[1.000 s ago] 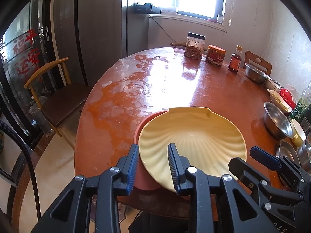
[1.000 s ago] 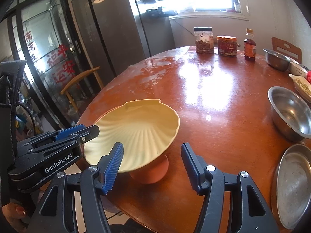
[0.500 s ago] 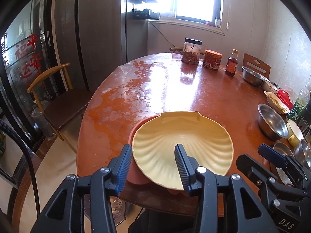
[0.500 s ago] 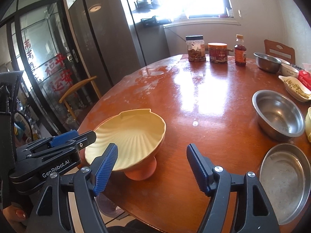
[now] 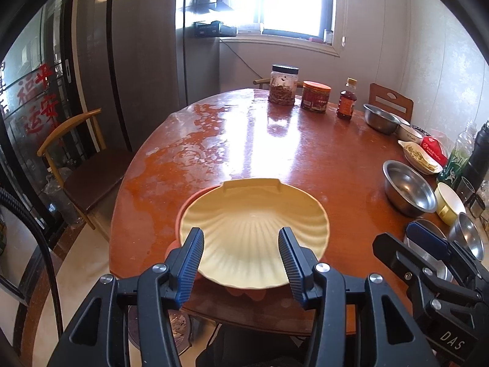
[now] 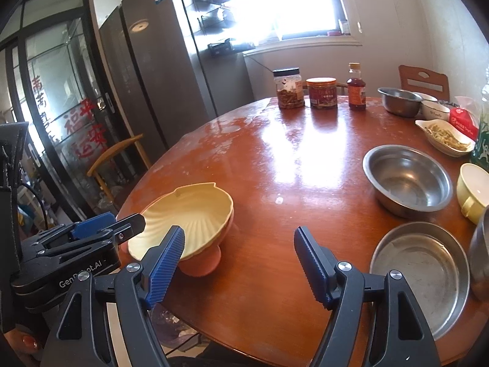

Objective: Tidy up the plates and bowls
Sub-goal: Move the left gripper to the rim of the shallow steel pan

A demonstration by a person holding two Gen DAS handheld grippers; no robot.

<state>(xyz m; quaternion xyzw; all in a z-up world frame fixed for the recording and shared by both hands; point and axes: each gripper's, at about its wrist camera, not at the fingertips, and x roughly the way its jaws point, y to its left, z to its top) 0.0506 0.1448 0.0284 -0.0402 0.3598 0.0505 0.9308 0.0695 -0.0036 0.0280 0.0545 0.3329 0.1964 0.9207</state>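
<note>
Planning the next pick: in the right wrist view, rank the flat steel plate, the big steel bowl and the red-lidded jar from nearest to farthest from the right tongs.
1. Flat steel plate, just right of the right tongs, at the table's near edge.
2. Big steel bowl, beyond the plate, right side.
3. Red-lidded jar, far edge, between two other containers.

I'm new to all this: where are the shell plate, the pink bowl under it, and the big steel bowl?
Shell plate (image 5: pixel 253 223), left wrist view, ribbed inside.
Pink bowl (image 6: pixel 200 264), right wrist view, its rounded underside below the plate.
Steel bowl (image 6: pixel 406 180), right wrist view, inner bottom.
</note>
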